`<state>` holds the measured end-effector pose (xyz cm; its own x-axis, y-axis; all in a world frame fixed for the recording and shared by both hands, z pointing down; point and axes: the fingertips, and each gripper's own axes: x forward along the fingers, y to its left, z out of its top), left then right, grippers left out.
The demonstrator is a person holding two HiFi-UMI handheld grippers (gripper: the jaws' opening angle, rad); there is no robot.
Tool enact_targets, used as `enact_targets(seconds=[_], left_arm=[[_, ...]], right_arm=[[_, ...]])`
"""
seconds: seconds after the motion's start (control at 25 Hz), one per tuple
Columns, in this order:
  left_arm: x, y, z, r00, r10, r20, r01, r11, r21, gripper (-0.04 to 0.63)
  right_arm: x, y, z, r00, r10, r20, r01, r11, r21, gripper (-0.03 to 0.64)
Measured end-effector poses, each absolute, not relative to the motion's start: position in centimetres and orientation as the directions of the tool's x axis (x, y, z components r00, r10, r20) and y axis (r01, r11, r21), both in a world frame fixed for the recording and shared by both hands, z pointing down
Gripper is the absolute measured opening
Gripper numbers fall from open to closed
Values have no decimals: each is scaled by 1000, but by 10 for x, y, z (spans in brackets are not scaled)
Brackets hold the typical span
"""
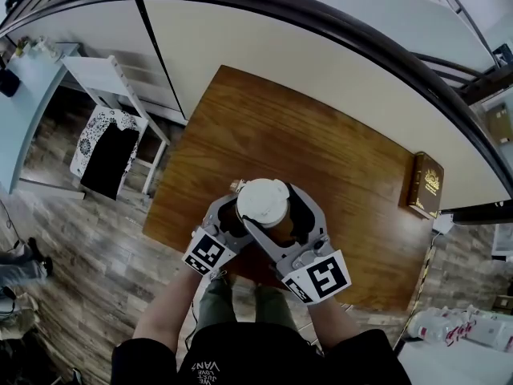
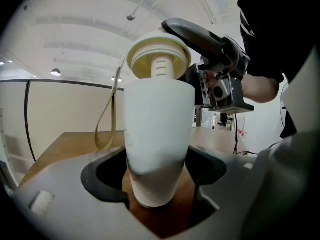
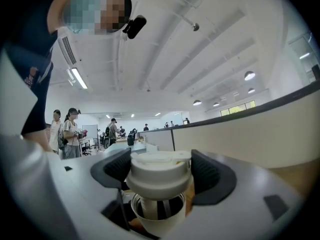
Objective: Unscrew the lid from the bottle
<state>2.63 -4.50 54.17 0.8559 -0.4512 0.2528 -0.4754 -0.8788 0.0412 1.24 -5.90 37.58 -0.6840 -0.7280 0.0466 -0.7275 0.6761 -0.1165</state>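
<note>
1. The bottle (image 2: 159,144) is held upright by the left gripper (image 2: 159,173), whose jaws are squeezed on its lower part.
2. The lid (image 3: 159,179) is pinched in the right gripper (image 3: 161,173), just above the bottle's open mouth, so it looks unscrewed.
3. Next, the lid should be lifted straight up, because its stem hangs inside the bottle.
4. A wooden table (image 1: 321,159) is seen under the bottle, a brown book (image 1: 425,184) far to the right of it, and a white wall behind it.

Brown wooden bench (image 1: 321,143): rectangular top w/ visible grain, seen at an angle, far side up against a white partition panel (image 1: 321,62). Dark brown book (image 1: 425,184) w/ gold cover print lies flat at the bench's right edge, well apart from the other item. Tall white bottle (image 2: 159,139) stands upright nr the front edge, base on the wood. Bench stands on a grey-brown plank floor (image 1: 96,239).
</note>
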Motion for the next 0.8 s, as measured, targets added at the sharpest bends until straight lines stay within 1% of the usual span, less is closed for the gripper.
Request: enact_targets(seconds=[0.24, 0.44, 0.64, 0.8], left_arm=[[27, -44, 545, 852, -448, 270, -478, -877, 53, 362], [23, -43, 547, 843, -460, 280, -499, -863, 85, 362], [8, -40, 540, 818, -497, 288, -542, -834, 100, 362], [-13, -37, 519, 795, -549, 257, -588, -802, 106, 362]], right_arm=[[27, -57, 350, -671, -742, 1, -735, 664, -136, 360], [46, -58, 325, -640, -766, -65, -740, 636, -219, 360], [66, -57, 304, -605, -789, -105, -755, 611, -240, 360], [80, -56, 294, -584, -802, -126, -761, 595, -259, 360]])
